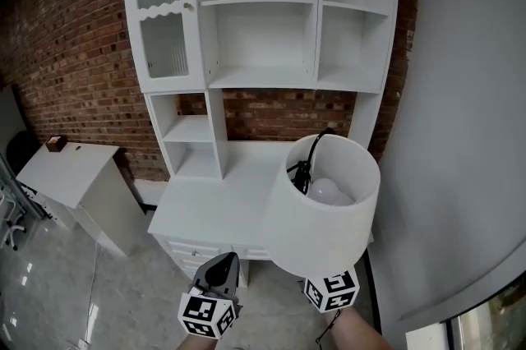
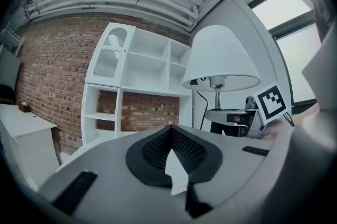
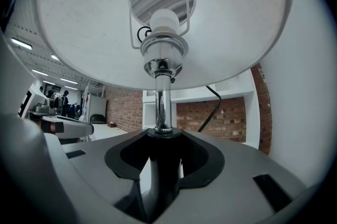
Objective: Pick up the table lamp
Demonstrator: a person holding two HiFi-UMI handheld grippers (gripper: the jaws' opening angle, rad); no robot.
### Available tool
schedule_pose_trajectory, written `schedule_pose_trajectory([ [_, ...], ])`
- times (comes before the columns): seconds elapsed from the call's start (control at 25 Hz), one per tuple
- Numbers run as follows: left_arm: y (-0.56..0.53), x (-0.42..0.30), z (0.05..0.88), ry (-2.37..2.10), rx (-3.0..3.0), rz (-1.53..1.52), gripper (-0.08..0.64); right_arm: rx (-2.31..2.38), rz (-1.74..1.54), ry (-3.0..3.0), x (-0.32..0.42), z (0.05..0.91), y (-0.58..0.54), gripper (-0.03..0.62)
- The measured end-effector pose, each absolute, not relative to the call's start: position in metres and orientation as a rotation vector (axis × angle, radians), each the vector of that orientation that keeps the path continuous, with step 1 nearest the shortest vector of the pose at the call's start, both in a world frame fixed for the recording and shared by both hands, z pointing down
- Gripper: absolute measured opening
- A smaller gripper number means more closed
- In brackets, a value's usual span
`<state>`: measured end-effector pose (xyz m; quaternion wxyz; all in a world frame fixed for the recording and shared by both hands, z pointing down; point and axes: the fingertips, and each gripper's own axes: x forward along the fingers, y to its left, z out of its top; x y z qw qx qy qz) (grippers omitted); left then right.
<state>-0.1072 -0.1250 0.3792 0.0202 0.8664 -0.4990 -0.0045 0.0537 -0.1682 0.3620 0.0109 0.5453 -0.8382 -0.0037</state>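
Note:
The table lamp has a white drum shade (image 1: pixel 325 217) with its bulb (image 1: pixel 329 191) showing through the open top, and it is off the desk. In the right gripper view my right gripper (image 3: pixel 160 165) is shut on the lamp's dark lower stem. The chrome pole (image 3: pixel 162 104) rises from there into the shade (image 3: pixel 105 23). In the head view only that gripper's marker cube (image 1: pixel 331 291) shows below the shade. My left gripper (image 1: pixel 222 268) is beside it at the left, jaws together, holding nothing. From the left gripper (image 2: pixel 171 136) the lamp (image 2: pixel 221 57) is up and to the right.
A white desk (image 1: pixel 209 209) with a tall shelf hutch (image 1: pixel 263 11) stands ahead against a brick wall. The lamp's black cord (image 1: pixel 316 145) trails toward it. A low white cabinet (image 1: pixel 70 168) is at the left, a grey wall (image 1: pixel 460 135) close at the right.

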Motion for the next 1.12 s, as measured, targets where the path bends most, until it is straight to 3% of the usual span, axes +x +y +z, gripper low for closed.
schedule_pose_trajectory([
  [0.6, -0.029, -0.075, 0.382, -1.600, 2.626, -0.048, -0.003, 1.691, 0.004, -2.632, 0.110, 0.364, -0.041, 0.163],
  [1.12, -0.005, -0.051, 0.383, -1.615, 2.618, -0.052, -0.003, 1.714, 0.006, -2.625, 0.147, 0.365, -0.008, 0.163],
])
